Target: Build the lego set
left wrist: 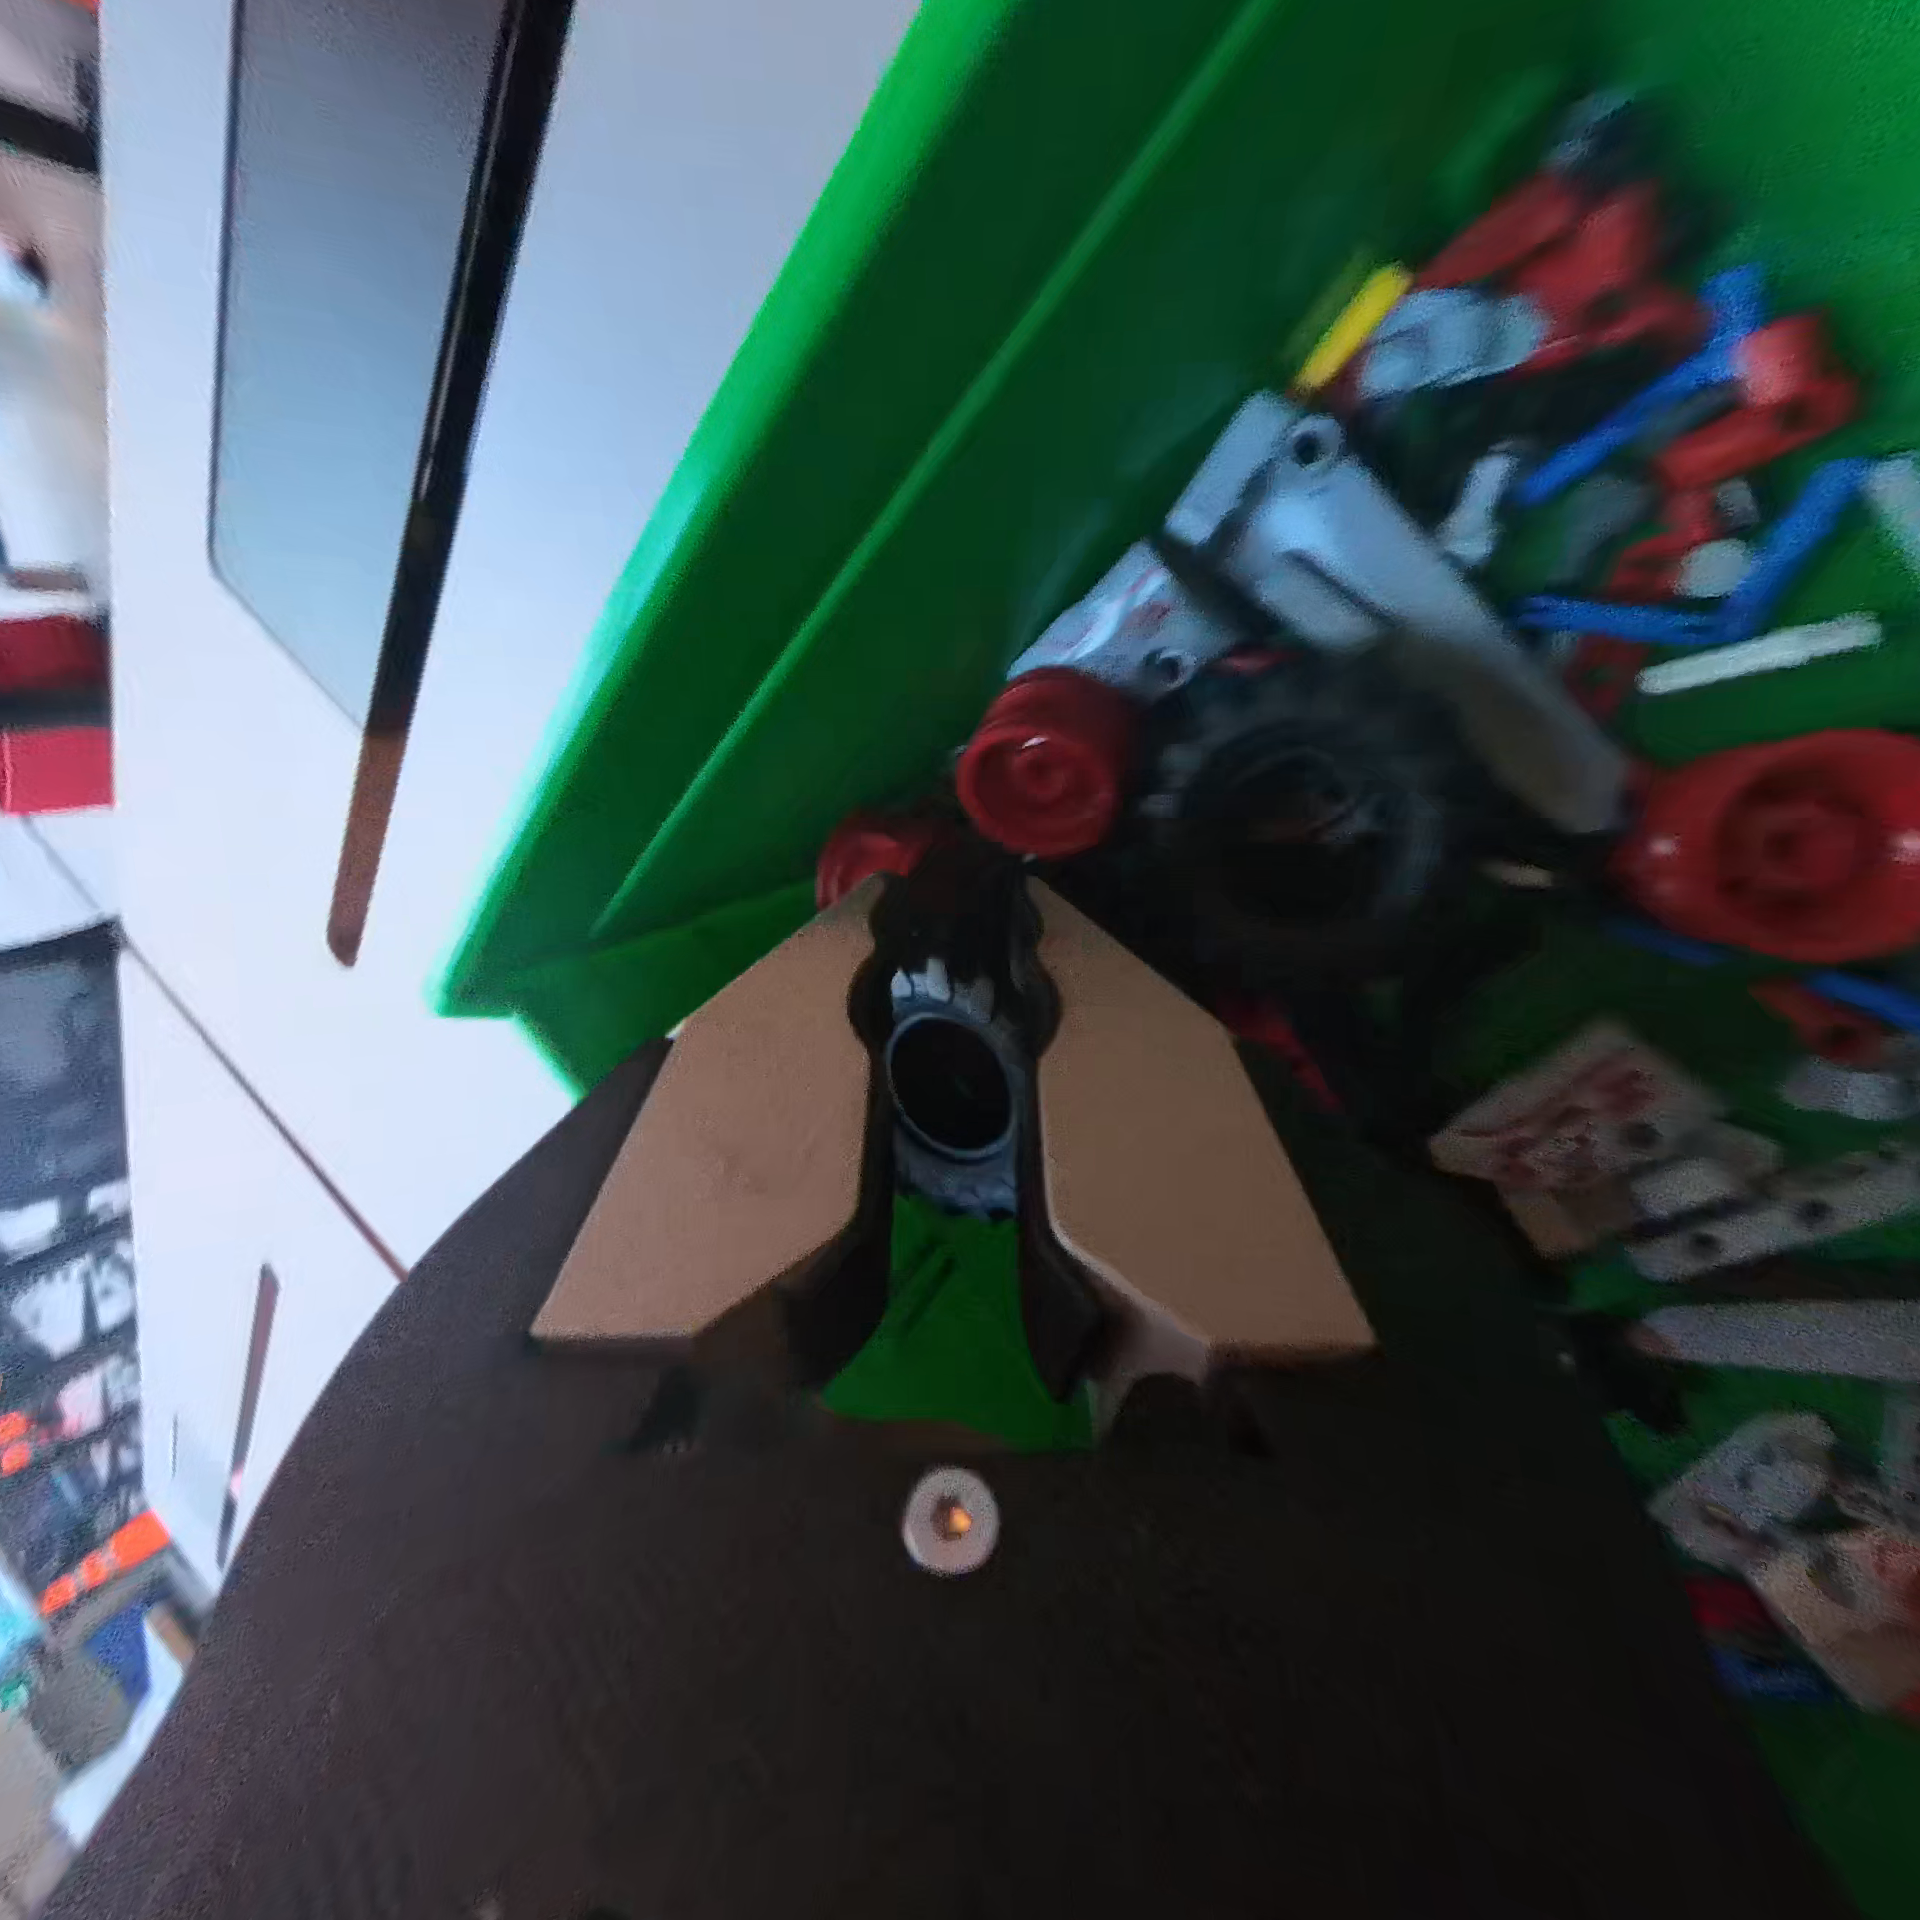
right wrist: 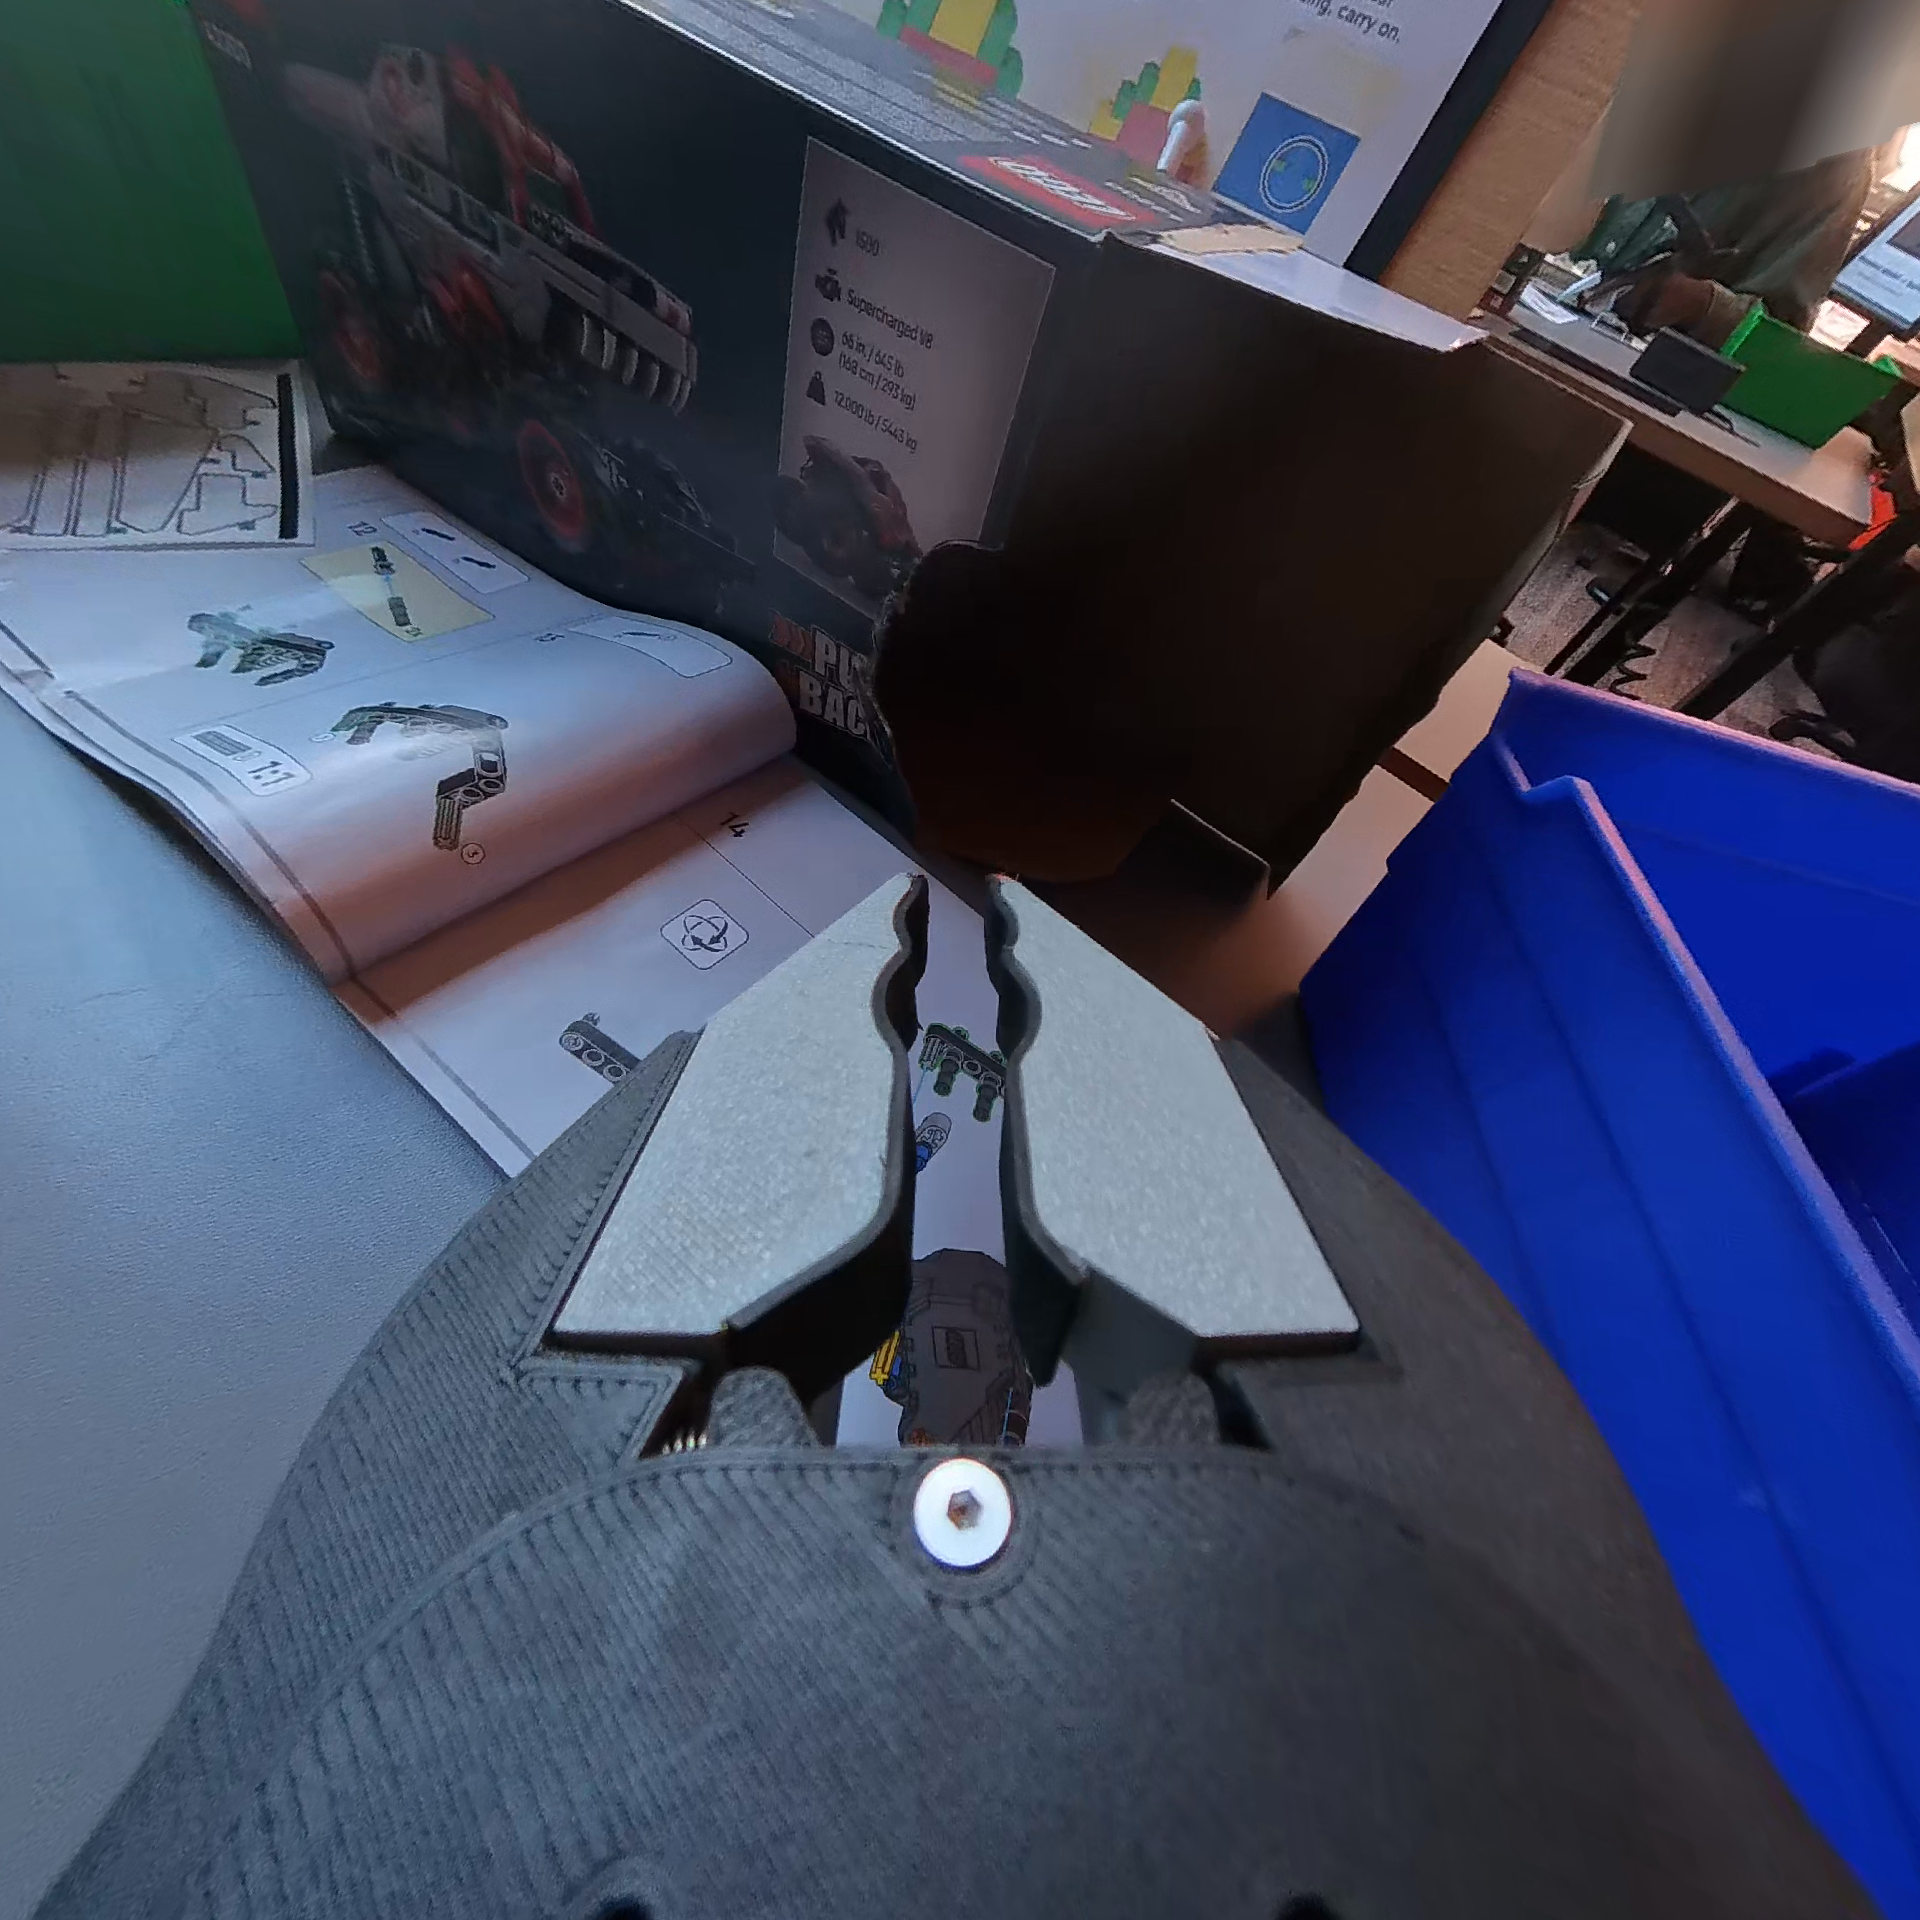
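Note:
In the left wrist view my left gripper (left wrist: 956,899) is shut on a small black tyre (left wrist: 951,1086) and holds it over a green bin (left wrist: 831,520). The picture is blurred. Just past the fingertips lie a red wheel hub (left wrist: 1039,774) and a partly built grey model (left wrist: 1299,540), with a larger red hub (left wrist: 1782,842) to the right. In the right wrist view my right gripper (right wrist: 956,899) is empty, with only a narrow slit between its fingers, and hovers over the open instruction booklet (right wrist: 468,748).
Blue beams (left wrist: 1683,395), red parts and flat printed pieces (left wrist: 1590,1132) litter the green bin. The set's dark box (right wrist: 623,312) stands behind the booklet, with a blue bin (right wrist: 1662,1039) at the right. A sticker sheet (right wrist: 135,457) lies at far left. My hands' fingertips stand some 50 cm from each other. About 11 cm separates my left fingertips from the larger red hub (left wrist: 1782,842).

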Demonstrator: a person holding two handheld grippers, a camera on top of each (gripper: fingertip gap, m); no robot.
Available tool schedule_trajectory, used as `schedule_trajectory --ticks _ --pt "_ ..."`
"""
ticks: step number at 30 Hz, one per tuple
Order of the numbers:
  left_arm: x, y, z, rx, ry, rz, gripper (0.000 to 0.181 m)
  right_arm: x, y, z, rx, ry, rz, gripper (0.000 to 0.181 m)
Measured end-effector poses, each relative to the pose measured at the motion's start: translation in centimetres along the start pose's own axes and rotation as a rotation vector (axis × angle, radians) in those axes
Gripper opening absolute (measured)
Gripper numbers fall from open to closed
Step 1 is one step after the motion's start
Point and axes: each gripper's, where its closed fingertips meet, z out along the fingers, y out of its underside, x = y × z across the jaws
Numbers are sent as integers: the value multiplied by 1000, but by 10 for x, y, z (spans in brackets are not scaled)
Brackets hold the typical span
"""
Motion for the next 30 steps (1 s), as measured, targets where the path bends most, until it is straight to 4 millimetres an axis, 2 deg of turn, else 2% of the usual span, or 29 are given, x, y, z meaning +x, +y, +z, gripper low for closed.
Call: schedule_trajectory --ticks 1,7,9,10,12,14,15,16,19,21,26,27,30 --pt "-3 3 1 -12 1 -28 16 0 0 0 0 -1 -1 7" --pt "5 -3 -13 55 61 -49 30 -2 -1 -2 6 -9 0 7" --pt "14 2 -5 15 100 -32 33 -3 0 -1 3 -13 -1 7" --pt "19 2 0 14 120 -19 26 -4 0 -1 1 -16 -2 7" --pt "44 2 0 12 248 32 11 -4 1 -1 -4 -18 -6 7" --pt "68 6 -10 -11 363 105 0 -5 1 -1 -6 -17 -10 7" --pt "86 6 -17 -6 443 149 5 -4 1 0 -7 -17 -9 7" --pt "95 1 -22 20 468 193 17 -4 1 0 -8 -16 -8 7" --pt "89 -20 -28 94 387 202 25 -3 2 0 -12 -14 0 7" --pt "93 -32 -31 149 397 206 33 -2 2 0 -14 -10 1 7" --pt "92 -52 -33 230 396 159 60 -2 4 1 -25 1 -5 7" --pt "89 -56 -36 256 398 138 60 -1 4 1 -26 3 -6 7" --pt "73 -72 -51 355 359 57 42 -1 4 1 -28 7 -6 7"
